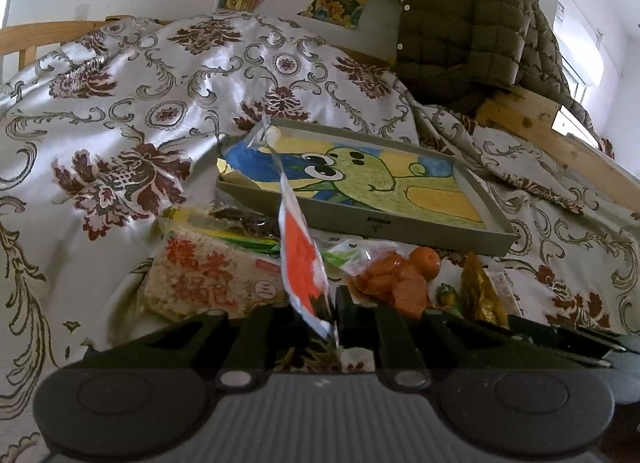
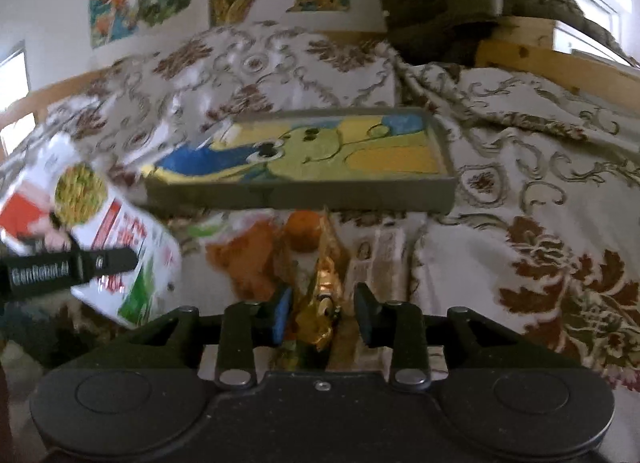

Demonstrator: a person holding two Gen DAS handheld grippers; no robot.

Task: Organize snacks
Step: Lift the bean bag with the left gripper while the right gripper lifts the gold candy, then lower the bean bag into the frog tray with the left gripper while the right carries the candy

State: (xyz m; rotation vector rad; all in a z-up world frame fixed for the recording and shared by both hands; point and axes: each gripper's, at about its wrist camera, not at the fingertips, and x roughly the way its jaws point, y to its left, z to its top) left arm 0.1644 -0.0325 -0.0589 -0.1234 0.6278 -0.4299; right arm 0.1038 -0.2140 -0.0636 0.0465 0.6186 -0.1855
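Observation:
My left gripper (image 1: 320, 317) is shut on a white and red snack packet (image 1: 300, 259), held edge-on above the snack pile. In the right wrist view the same packet (image 2: 104, 219) shows a bowl picture, with the left gripper (image 2: 120, 259) clamped across it. My right gripper (image 2: 324, 315) is open around a gold foil packet (image 2: 324, 295); its right finger (image 2: 366, 313) stands apart from the foil. A grey tray (image 1: 400, 229) lined with a frog drawing lies beyond the pile on the bed, and its rim (image 2: 300, 193) is also in the right wrist view.
On the patterned bedspread (image 1: 120, 103) lie a rice-cake packet (image 1: 200, 275), a bag of orange snacks (image 1: 392, 275) and a flat white packet (image 2: 386, 255). A green quilted jacket (image 1: 460, 23) hangs over the wooden bed frame (image 1: 540, 127) at back right.

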